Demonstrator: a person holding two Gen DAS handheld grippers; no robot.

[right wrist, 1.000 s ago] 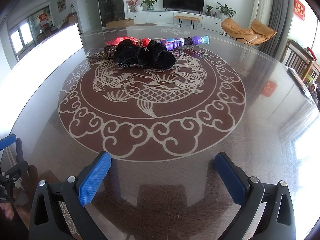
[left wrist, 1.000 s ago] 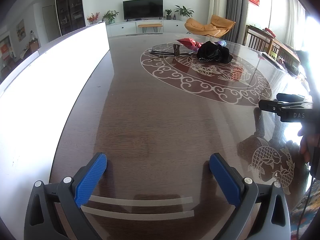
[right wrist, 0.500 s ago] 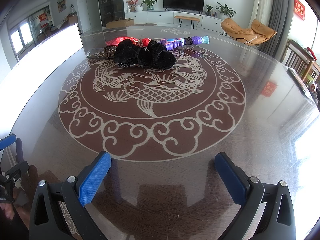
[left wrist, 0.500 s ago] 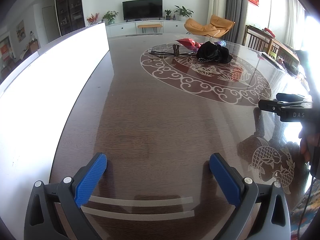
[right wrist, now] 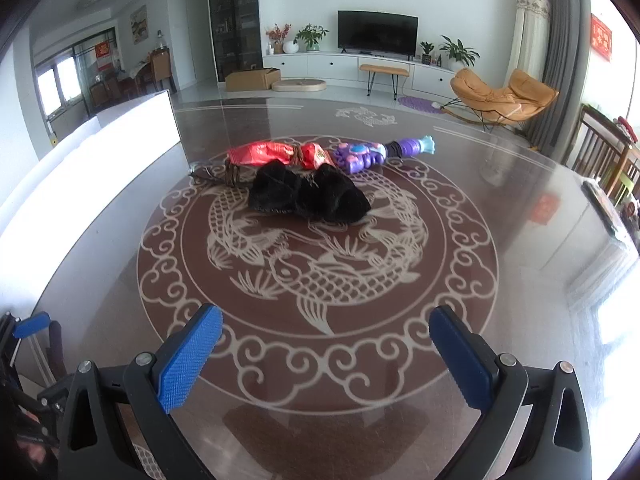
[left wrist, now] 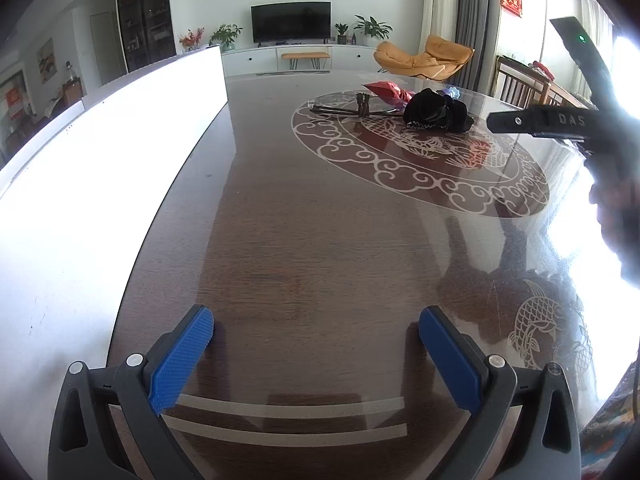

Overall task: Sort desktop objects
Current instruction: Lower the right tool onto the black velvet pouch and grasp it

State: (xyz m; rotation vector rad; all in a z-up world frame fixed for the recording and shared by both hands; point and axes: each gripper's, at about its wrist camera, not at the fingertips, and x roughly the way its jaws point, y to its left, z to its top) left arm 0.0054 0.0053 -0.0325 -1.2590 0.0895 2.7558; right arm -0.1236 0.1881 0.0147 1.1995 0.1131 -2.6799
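- I hold the right gripper (right wrist: 326, 354) above the near part of the table (right wrist: 520, 216), its blue pads wide apart and nothing between them. I judge it is raised this way to face the pile before I reach.
- The left gripper (left wrist: 316, 354) is low over the near left edge of the table, also spread wide and empty. I think it only waits there, out of the way.
- The things to sort lie together at the far side of the round carp pattern (right wrist: 316, 276), well apart from both grippers.
- The black cloth bundle (right wrist: 308, 194) is nearest to me. Its long axis runs left to right across my view.
- Just behind it lies the red packet (right wrist: 276, 153), also lying left to right.
- The purple toy (right wrist: 380, 151) continues this line to the right; its pale blue end points to the far right edge.
- Some dark thin sticks (right wrist: 224, 174) lie at the left end of the cloth; I cannot tell what they are.
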